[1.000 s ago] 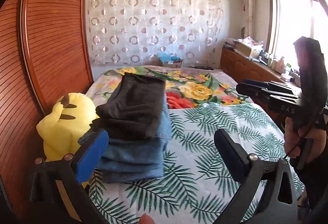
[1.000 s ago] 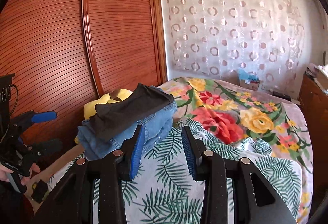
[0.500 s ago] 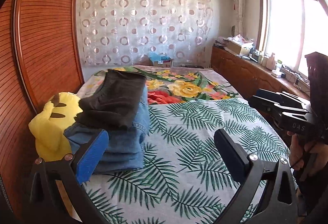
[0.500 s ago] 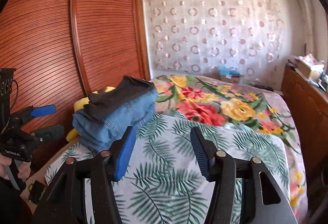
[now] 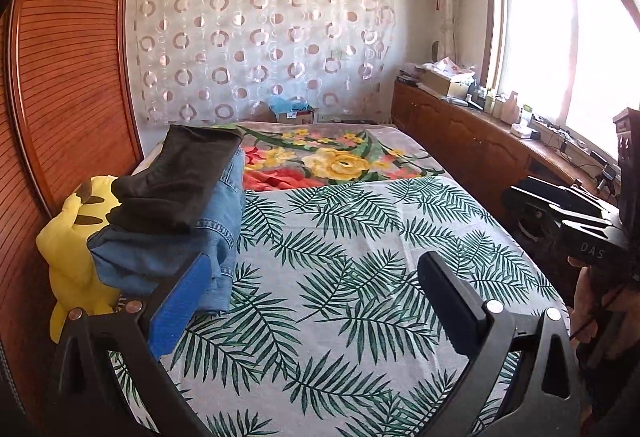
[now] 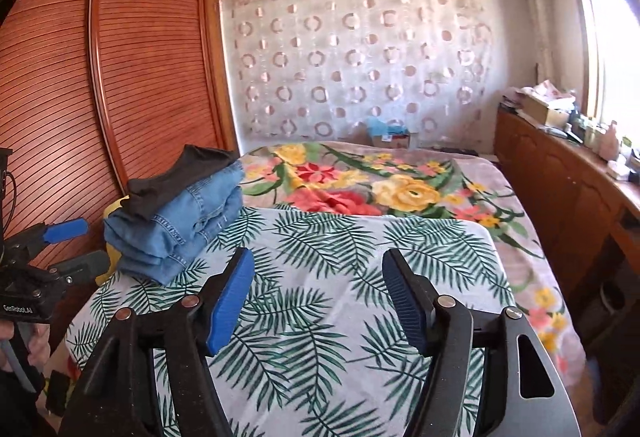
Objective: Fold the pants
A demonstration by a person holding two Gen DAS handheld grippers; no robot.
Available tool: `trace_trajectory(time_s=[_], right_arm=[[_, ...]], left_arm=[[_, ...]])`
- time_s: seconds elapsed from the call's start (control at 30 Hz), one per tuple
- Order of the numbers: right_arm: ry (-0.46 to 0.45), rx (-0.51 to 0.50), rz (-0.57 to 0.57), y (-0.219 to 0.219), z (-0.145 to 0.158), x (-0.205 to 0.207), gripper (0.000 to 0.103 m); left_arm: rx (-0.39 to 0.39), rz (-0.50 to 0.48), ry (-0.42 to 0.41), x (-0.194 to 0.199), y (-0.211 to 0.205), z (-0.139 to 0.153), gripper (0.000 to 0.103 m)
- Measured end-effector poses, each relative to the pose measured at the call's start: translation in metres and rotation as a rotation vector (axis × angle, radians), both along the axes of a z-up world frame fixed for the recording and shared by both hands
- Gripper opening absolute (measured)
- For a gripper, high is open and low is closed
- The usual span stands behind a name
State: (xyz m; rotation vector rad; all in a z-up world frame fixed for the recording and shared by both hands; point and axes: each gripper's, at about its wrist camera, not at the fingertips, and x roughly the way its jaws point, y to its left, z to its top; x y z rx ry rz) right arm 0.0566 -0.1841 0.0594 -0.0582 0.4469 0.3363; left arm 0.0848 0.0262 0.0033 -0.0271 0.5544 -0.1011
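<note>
A stack of folded pants lies on the left side of the bed: dark pants (image 5: 180, 185) (image 6: 180, 173) on top, blue jeans (image 5: 168, 253) (image 6: 180, 225) beneath. My left gripper (image 5: 316, 277) is open wide over the palm-leaf sheet (image 5: 360, 277), its blue pad beside the jeans' near corner, nothing between the fingers. My right gripper (image 6: 318, 277) hovers over the same sheet (image 6: 340, 249) right of the stack; its jaws are opening and hold nothing. Each gripper shows at the edge of the other's view, left gripper (image 6: 60, 249) and right gripper (image 5: 560, 213).
A yellow plush toy (image 5: 76, 257) sits left of the stack against the wooden sliding wardrobe (image 6: 120, 77). A floral blanket (image 6: 400, 189) covers the far bed. A low wooden cabinet (image 5: 480, 145) with clutter runs under the window at right. A cardboard box (image 6: 390, 137) stands by the curtain.
Both grippers have drawn back and away from the stack, which now sits farther left in both views. The right gripper's fingers have spread apart from near shut.
</note>
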Motion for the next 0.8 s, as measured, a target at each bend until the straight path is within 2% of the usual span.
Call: trace_trajectory(time_s=[0.13, 0.53, 0.8], right_arm=[[-0.014, -0.003, -0.032, 0.008, 0.005, -0.016, 0.077], [-0.116, 0.015, -0.083, 0.024, 0.017, -0.062, 0.078], [-0.134, 0.022, -0.101, 0.017, -0.003, -0.079, 0.078]], left_arm=[[0.007, 0.009, -0.026, -0.008, -0.005, 0.010, 0.103], [0.020, 0.015, -0.119, -0.037, -0.015, 0.043, 0.103], [0.033, 0.019, -0.141, -0.045, -0.017, 0.048, 0.103]])
